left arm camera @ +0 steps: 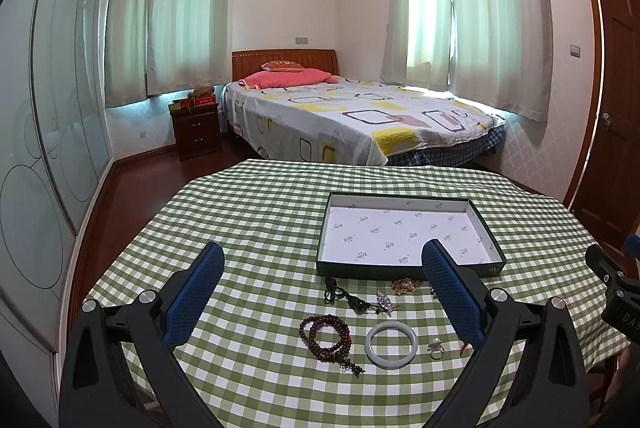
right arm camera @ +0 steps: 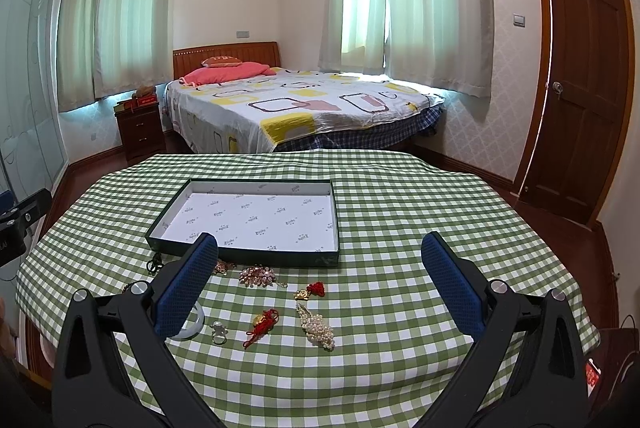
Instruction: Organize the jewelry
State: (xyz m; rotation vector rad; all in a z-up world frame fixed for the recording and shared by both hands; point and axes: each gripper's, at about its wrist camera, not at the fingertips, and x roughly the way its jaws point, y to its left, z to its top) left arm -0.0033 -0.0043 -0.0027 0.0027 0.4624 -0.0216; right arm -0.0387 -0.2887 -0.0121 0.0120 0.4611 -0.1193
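An empty dark green box tray (left arm camera: 408, 267) with white lining lies on the green checked tablecloth; it also shows in the right wrist view (right arm camera: 244, 254). Jewelry lies in front of it: a brown bead bracelet (left arm camera: 326, 337), a white jade bangle (left arm camera: 391, 344), a ring (left arm camera: 435, 348), a dark pendant cord (left arm camera: 347, 298), a silver brooch (left arm camera: 384, 300), a gold brooch (right arm camera: 258, 275), two red knot charms (right arm camera: 262, 326), a pearl hair clip (right arm camera: 317, 325). My left gripper (left arm camera: 323, 260) is open above the bracelets. My right gripper (right arm camera: 319, 252) is open above the charms.
The table's far edge (left arm camera: 360, 168) faces a bed (left arm camera: 352, 116). A nightstand (left arm camera: 198, 130) stands at the back left, a wooden door (right arm camera: 580, 76) at the right. The other gripper's body shows at the right edge (left arm camera: 616, 292).
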